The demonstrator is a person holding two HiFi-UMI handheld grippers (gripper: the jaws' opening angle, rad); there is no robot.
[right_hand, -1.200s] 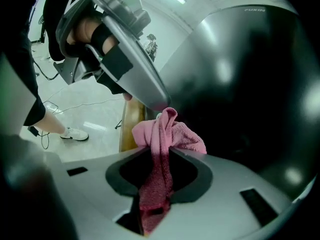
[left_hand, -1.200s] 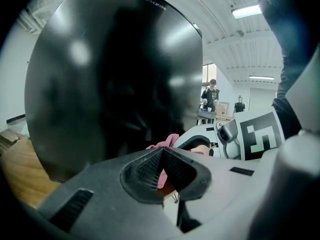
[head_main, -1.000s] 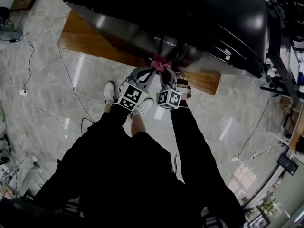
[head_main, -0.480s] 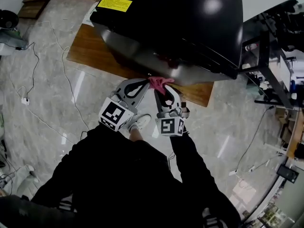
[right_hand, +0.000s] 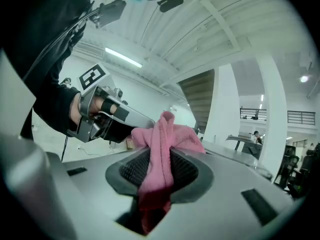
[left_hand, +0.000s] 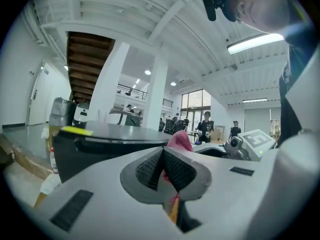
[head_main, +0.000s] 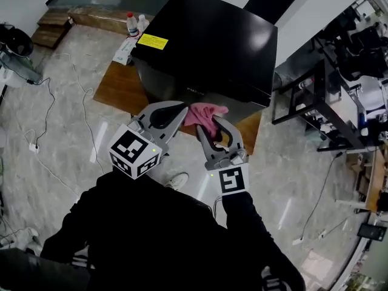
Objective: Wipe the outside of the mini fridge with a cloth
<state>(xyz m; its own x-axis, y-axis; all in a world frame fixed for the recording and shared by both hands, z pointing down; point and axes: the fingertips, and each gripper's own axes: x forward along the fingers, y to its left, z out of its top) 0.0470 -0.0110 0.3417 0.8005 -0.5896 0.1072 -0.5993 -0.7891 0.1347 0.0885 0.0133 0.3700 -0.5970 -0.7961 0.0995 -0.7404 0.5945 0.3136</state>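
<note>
The black mini fridge [head_main: 206, 41] stands on a wooden board, seen from above in the head view. A pink cloth [head_main: 203, 113] hangs in the air just in front of the fridge's top front edge, stretched between both grippers. My left gripper [head_main: 183, 109] is shut on one corner of it; in the left gripper view the cloth [left_hand: 180, 140] pokes up past the closed pads. My right gripper [head_main: 211, 120] is shut on the cloth's bulk, which bunches over its pads [right_hand: 150, 171] in the right gripper view. I cannot tell whether the cloth touches the fridge.
A wooden board [head_main: 115, 90] lies under the fridge on the marble floor. Bottles [head_main: 131, 23] stand at the fridge's left rear. A black metal rack [head_main: 315, 96] stands to the right. Cables [head_main: 45, 111] trail over the floor at left. A yellow label [head_main: 152, 41] marks the fridge top.
Both grippers and the cloth have risen from low on the fridge's front face to its top front edge. The cloth now hangs spread between them.
</note>
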